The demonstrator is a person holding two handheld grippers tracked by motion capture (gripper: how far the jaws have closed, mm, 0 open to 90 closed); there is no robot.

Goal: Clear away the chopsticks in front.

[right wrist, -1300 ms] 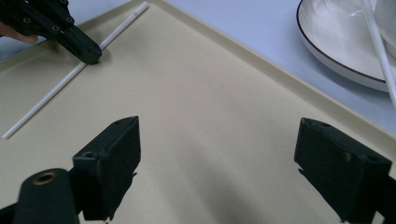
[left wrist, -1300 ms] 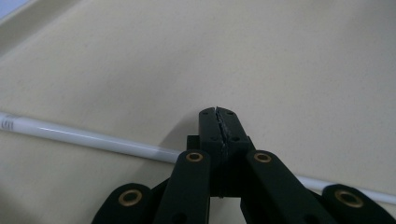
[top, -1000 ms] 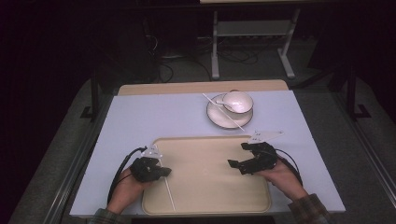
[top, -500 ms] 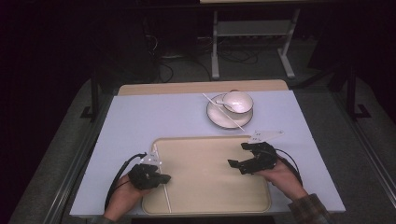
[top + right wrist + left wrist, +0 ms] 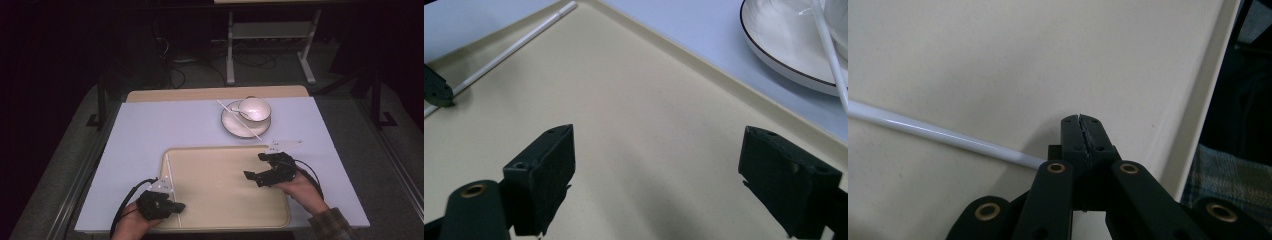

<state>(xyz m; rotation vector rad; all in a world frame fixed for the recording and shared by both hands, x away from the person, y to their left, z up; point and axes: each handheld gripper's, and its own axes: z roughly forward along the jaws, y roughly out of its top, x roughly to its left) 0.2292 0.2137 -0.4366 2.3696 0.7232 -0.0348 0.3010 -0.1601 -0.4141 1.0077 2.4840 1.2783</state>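
A tray [image 5: 225, 200] is lying between the two tongs. A stick [image 5: 169, 172] is lying in it just beside the left tongs [image 5: 177, 207]. Beyond the right tongs [image 5: 253, 170], a saucer [image 5: 235, 127] is sitting on the table [image 5: 165, 125], carrying a cup [image 5: 255, 108] and another stick [image 5: 239, 119].

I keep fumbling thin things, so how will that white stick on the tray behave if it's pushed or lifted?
The white stick looks round and glossy, so it would likely roll or slip. It seems light and stiff, lying straight along the tray by its left rim. The left gripper has its jaws shut beside it.
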